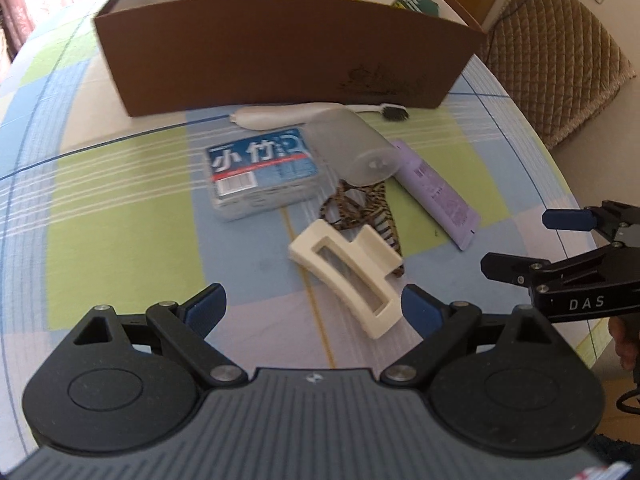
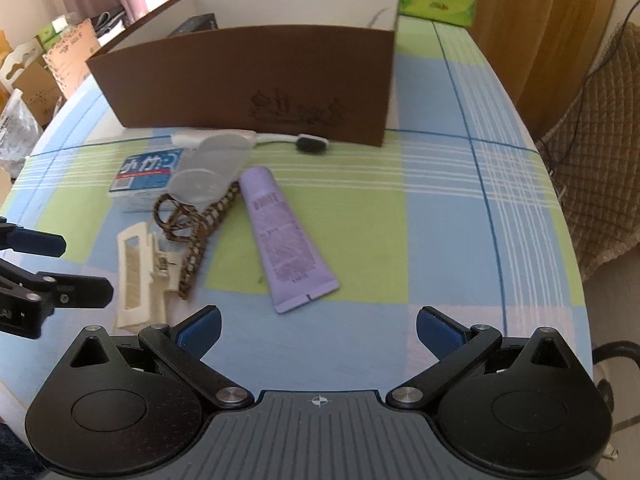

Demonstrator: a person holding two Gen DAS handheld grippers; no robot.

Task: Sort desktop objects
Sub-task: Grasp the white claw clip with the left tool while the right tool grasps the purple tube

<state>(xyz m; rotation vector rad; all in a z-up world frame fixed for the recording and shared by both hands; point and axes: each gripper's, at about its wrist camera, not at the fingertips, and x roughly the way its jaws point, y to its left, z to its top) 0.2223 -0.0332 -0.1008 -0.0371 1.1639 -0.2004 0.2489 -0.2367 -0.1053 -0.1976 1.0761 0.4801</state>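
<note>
Cream hair clip [image 1: 347, 276] lies just ahead of the gaping left claw [image 1: 314, 308].

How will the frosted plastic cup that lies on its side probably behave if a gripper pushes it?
The frosted cup lies on its side and looks round, so it will probably roll, likely in a curve since it seems tapered. It looks thin and empty, so probably light and easy to shift. One end rests over the leopard hair clip, so a push may drag that clip too.
</note>
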